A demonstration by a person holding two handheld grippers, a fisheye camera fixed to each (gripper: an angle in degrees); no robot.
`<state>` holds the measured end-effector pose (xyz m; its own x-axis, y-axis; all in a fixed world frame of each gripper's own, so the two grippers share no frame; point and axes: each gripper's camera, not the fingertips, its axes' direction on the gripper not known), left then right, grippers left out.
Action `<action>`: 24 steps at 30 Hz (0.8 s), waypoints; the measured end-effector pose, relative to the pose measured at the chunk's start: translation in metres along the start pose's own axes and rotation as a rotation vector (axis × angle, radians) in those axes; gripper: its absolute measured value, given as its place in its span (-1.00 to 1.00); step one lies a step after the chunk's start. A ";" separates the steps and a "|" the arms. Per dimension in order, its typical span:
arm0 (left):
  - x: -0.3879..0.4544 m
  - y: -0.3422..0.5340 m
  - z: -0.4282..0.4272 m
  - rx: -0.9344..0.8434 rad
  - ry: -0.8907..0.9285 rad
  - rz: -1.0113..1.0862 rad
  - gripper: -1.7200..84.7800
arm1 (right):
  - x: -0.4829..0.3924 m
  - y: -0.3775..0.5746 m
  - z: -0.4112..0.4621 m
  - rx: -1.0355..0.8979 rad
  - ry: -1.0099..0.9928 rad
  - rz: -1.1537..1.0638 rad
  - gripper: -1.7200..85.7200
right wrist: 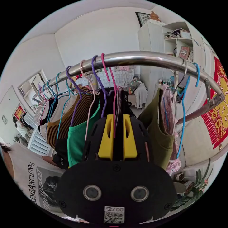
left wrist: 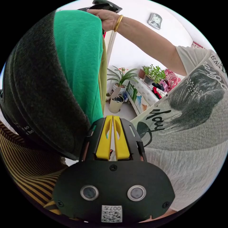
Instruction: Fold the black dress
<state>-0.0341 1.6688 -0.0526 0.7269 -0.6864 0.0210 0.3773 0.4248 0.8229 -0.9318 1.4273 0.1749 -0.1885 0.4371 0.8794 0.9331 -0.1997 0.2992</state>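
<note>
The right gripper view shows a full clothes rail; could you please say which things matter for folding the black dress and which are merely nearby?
For the job:
black dress
pink hanger
right hand-held gripper, jaws either side of that hanger
rail

Merely nearby:
green top
striped top
olive garment
potted plants

Left claw (left wrist: 113,118) pointing away from the camera, yellow fingers (left wrist: 103,139) pressed almost flat together with only a sliver of gap, nothing seen between them. Right claw (right wrist: 116,117) raised, yellow fingers (right wrist: 107,137) parted by a narrow gap, tips apart. In the left gripper view, a bare arm (left wrist: 152,41) stretched up and across the top, hand (left wrist: 105,17) at the upper edge gripping the dark body of the other tool, gold bangle at the wrist (left wrist: 118,23). Torso (left wrist: 190,133) in a printed pale T-shirt close alongside.
</note>
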 end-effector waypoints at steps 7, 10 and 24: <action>0.006 -0.005 0.003 -0.015 -0.011 -0.026 -0.98 | -0.036 -0.022 -0.008 -0.003 0.165 -0.119 -0.96; 0.011 -0.010 0.005 -0.004 -0.007 -0.041 -0.98 | -0.043 -0.039 -0.033 0.028 0.166 -0.113 -0.97; 0.059 -0.043 0.031 0.027 -0.002 -0.042 -0.98 | -0.038 0.047 -0.058 0.053 0.092 0.101 -0.97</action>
<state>-0.0258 1.5918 -0.0689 0.7096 -0.7045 -0.0125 0.3916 0.3797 0.8381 -0.8985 1.3509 0.1772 -0.1178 0.3349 0.9349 0.9632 -0.1906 0.1896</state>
